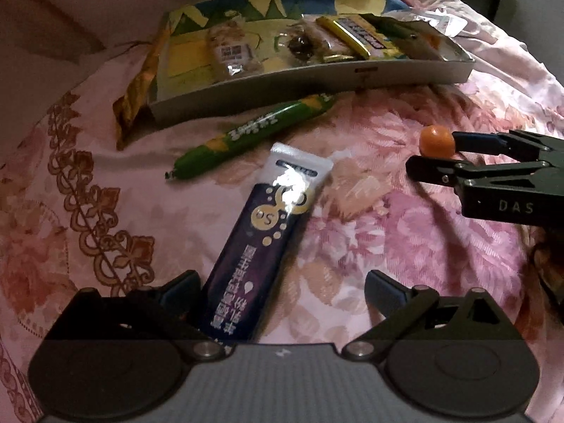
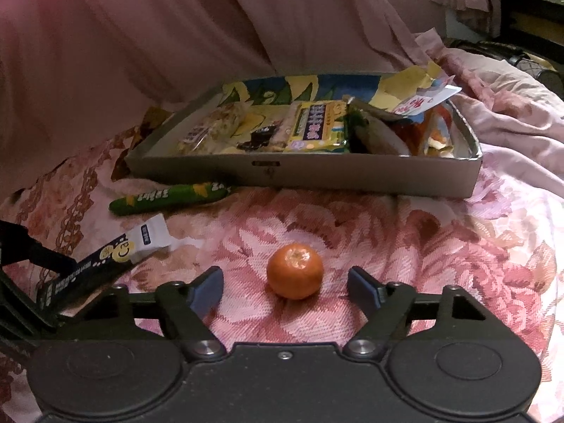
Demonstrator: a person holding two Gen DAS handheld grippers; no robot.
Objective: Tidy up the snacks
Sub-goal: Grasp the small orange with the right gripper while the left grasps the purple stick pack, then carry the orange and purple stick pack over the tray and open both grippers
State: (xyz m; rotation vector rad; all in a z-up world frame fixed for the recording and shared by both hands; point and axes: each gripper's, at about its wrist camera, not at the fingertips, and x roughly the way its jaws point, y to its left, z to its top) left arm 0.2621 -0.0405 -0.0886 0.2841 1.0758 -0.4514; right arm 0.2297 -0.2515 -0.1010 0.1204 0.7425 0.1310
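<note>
The mandarin [image 2: 294, 270] sits untouched between the right gripper [image 2: 285, 287]'s wide jaws; it should be squeezed gently and centred. The left gripper [image 1: 282, 290] gapes over the purple sachet [image 1: 262, 243].

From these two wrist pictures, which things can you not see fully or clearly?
- Purple sachet: left wrist view, its near end is hidden under the left gripper body.
- Brown packet: left wrist view, mostly hidden behind the tray wall.
- Snacks at the tray's right end: right wrist view, piled and overlapping, cannot tell them apart.
- Tangerine: left wrist view, partly hidden by the right gripper finger.
</note>
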